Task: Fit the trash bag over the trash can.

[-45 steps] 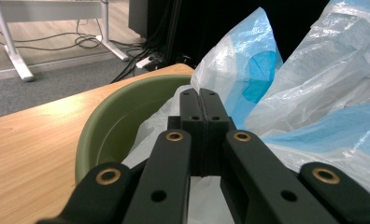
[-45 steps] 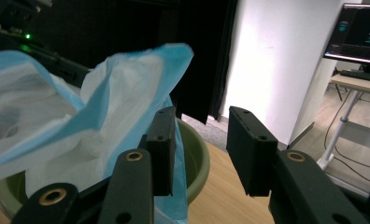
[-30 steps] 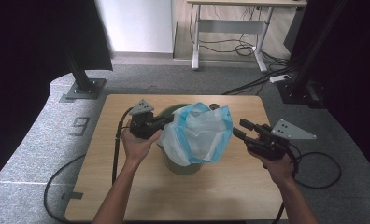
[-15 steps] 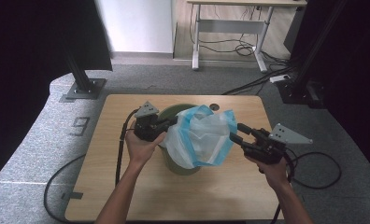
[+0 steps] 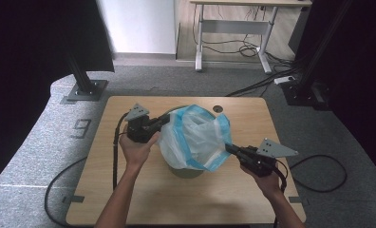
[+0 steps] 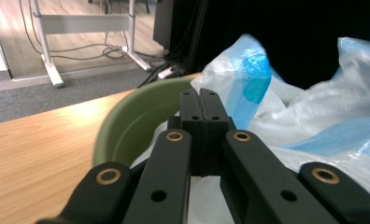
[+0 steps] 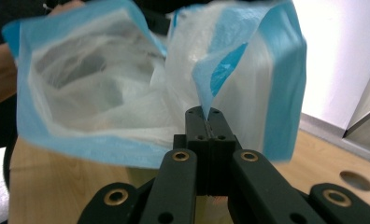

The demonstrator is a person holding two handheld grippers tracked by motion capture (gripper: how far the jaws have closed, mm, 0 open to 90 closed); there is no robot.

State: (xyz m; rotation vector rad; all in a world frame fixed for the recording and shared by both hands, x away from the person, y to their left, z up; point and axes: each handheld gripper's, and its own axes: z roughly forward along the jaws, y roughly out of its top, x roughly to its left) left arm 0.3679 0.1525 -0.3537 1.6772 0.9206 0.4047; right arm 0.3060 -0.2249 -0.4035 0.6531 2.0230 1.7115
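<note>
Thin white plastic with pale blue borders forms a crumpled bin bag (image 5: 195, 137), and it stands puffed up near the middle of a light wooden table (image 5: 129, 204). The bag sits in and over a round olive-green bin (image 6: 136, 121), whose rim curves out from under the plastic on the bag's left side; a sliver of the bin's base peeks out below the bag toward the table's near edge.

The left gripper (image 5: 163, 121), black with a grey three-cornered plate on top, is held by a hand at the bag's left side. In the left gripper view its jaws are pressed flat together right at the bin's rim, with white plastic bunched around them; whether film is pinched between them cannot be told.

The right gripper (image 5: 229, 148) reaches in from the table's right near side. Its jaws have just been closing, and in the right gripper view (image 7: 205, 114) they meet on a pointed fold of the blue-edged plastic, clamping the bag's rim. The bag's mouth gapes open between the two grippers.

A black cable (image 5: 115, 156) trails from the left gripper toward the table's near edge.
</note>
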